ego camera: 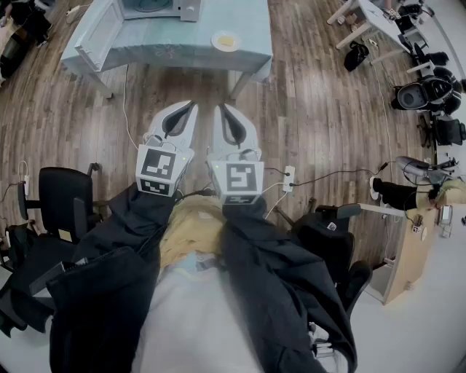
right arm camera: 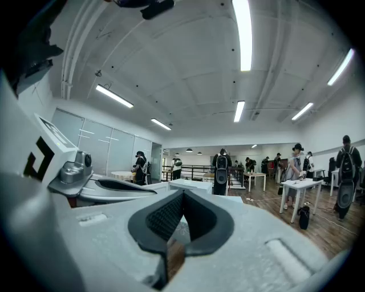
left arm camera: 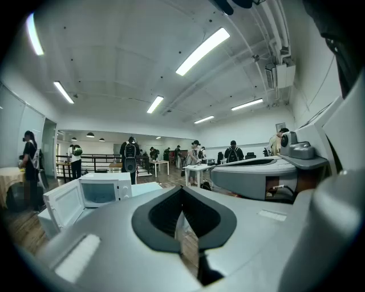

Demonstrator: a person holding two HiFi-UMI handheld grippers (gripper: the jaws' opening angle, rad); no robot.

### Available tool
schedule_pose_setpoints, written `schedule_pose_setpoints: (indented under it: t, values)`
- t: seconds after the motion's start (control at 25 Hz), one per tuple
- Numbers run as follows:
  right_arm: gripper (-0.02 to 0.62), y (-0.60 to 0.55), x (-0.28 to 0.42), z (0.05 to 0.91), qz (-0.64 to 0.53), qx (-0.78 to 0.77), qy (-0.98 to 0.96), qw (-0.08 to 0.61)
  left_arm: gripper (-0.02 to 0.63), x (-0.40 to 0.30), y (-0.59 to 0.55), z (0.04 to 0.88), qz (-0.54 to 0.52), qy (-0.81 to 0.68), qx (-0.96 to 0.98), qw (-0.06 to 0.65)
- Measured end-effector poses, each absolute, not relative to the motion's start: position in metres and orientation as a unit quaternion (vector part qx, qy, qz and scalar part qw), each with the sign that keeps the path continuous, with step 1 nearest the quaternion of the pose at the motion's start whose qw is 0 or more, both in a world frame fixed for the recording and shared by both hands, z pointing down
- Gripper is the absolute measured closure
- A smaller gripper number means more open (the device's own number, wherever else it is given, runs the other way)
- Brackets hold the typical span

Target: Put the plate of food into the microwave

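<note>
A white plate with yellow food (ego camera: 226,41) lies near the right end of a table under a pale blue cloth (ego camera: 167,47). The white microwave (ego camera: 156,7) stands at the table's far side with its door (ego camera: 98,35) swung open to the left; the left gripper view also shows the microwave (left arm camera: 101,190) with its cavity empty. My left gripper (ego camera: 192,105) and right gripper (ego camera: 220,108) are held side by side over the wooden floor, short of the table. Both point level at it, jaws shut on nothing, and neither touches the plate.
Black office chairs stand at my left (ego camera: 62,200) and right (ego camera: 328,233). A white power strip (ego camera: 289,178) with cables lies on the floor by my right gripper. More tables and chairs (ego camera: 429,80) fill the right side. Several people stand far back in the room.
</note>
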State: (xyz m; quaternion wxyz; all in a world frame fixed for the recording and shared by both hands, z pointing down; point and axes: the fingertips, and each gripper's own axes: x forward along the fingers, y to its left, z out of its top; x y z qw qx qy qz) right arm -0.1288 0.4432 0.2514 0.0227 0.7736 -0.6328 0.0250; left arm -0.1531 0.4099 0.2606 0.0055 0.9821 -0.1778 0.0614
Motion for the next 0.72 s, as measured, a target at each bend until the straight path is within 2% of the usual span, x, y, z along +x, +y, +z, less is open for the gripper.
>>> schedule_pose_setpoints:
  t: [0.72]
  values:
    - [0.601,0.450,-0.114,0.258,0.021,0.769,-0.639,0.029,0.611,-0.140,0.419,0.268,0.073,-0.178,0.981,0.001]
